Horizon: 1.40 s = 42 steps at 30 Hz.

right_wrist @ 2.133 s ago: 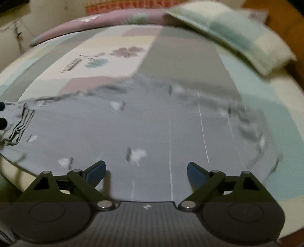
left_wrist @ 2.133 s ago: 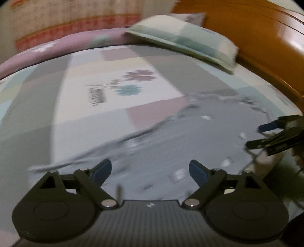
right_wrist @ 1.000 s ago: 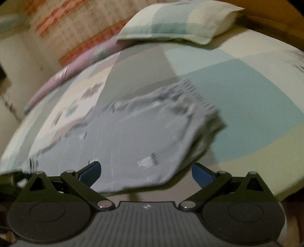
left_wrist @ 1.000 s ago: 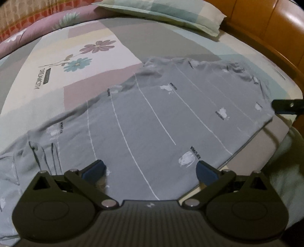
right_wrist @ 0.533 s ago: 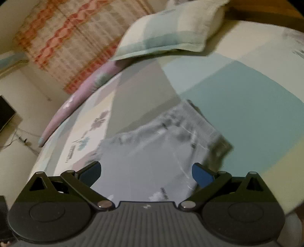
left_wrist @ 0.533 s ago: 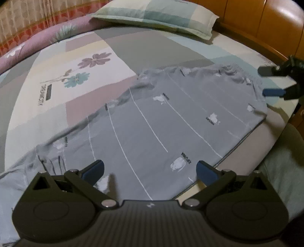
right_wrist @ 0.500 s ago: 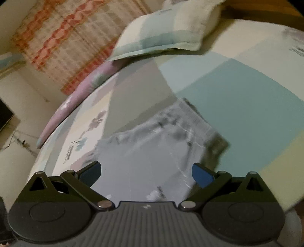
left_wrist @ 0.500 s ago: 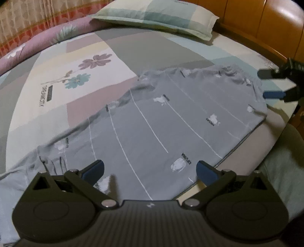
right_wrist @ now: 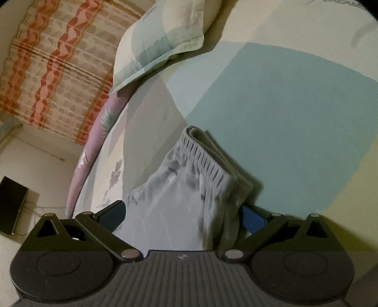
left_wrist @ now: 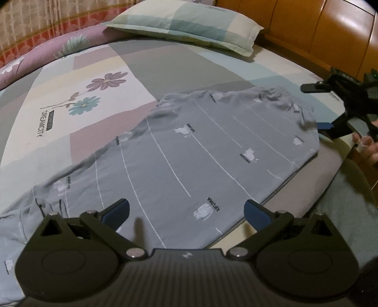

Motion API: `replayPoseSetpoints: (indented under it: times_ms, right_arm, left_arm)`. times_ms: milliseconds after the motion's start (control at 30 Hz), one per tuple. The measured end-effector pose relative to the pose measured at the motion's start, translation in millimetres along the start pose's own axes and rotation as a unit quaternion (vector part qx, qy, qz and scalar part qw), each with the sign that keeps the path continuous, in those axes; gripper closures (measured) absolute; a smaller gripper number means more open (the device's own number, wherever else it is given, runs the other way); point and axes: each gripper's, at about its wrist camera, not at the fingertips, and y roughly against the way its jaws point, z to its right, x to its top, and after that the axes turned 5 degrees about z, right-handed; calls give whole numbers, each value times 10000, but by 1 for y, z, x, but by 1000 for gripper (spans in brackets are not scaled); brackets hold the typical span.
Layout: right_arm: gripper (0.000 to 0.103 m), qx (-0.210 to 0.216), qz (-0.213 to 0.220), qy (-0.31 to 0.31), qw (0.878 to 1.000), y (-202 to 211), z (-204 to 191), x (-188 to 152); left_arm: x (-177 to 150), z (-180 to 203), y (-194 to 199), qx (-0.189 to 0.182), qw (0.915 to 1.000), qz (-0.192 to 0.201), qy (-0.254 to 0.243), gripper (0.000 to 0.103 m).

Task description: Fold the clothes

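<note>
My left tongs (left_wrist: 186, 211) hang released over the near hem of the grey trousers (left_wrist: 189, 151), which lie spread flat on the bed (left_wrist: 141, 61) close to its edge. My right tongs (right_wrist: 183, 213) are spread too, the gathered waistband (right_wrist: 205, 163) lying between the fingers, not pinched. From the left camera I see those right tongs (left_wrist: 314, 106) at the trousers' far corner, a hand (left_wrist: 368, 147) behind them. Farther off, a checked pillow (left_wrist: 189, 21) rests by the wooden headboard (left_wrist: 319, 28), with a patterned curtain (right_wrist: 52, 59) beyond.
</note>
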Motion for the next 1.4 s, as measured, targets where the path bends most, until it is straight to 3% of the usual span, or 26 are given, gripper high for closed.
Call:
replayPoseSetpoints:
  times_ms: [167, 367, 533, 633, 833, 1100, 1267, 1400]
  right_arm:
    - [0, -111, 36, -29, 9999, 0, -3, -4]
    - [0, 84, -205, -1, 9998, 6, 0, -14]
    - [0, -146, 370, 90, 9992, 5, 1, -5]
    - [0, -184, 319, 80, 9993, 2, 1, 0]
    - [0, 317, 31, 85, 9995, 6, 12, 7]
    - [0, 847, 37, -17, 9964, 20, 24, 8]
    - [0, 1122, -82, -344, 9931, 20, 31, 17]
    - [0, 1254, -183, -459, 9909, 21, 35, 21]
  left_arm:
    - [-1, -3, 2, 10, 10000, 47, 61, 1]
    - [-1, -8, 4, -27, 9998, 114, 170, 1]
    - [-3, -9, 10, -24, 9997, 184, 180, 1]
    - [-4, -12, 12, -7, 9995, 204, 227, 1]
    - [-1, -16, 11, -107, 9992, 222, 309, 1]
    - [36, 28, -10, -622, 9961, 224, -576, 1]
    - [69, 79, -44, -1186, 9844, 210, -1283, 1]
    - [92, 119, -72, -1599, 9747, 115, -1560, 1]
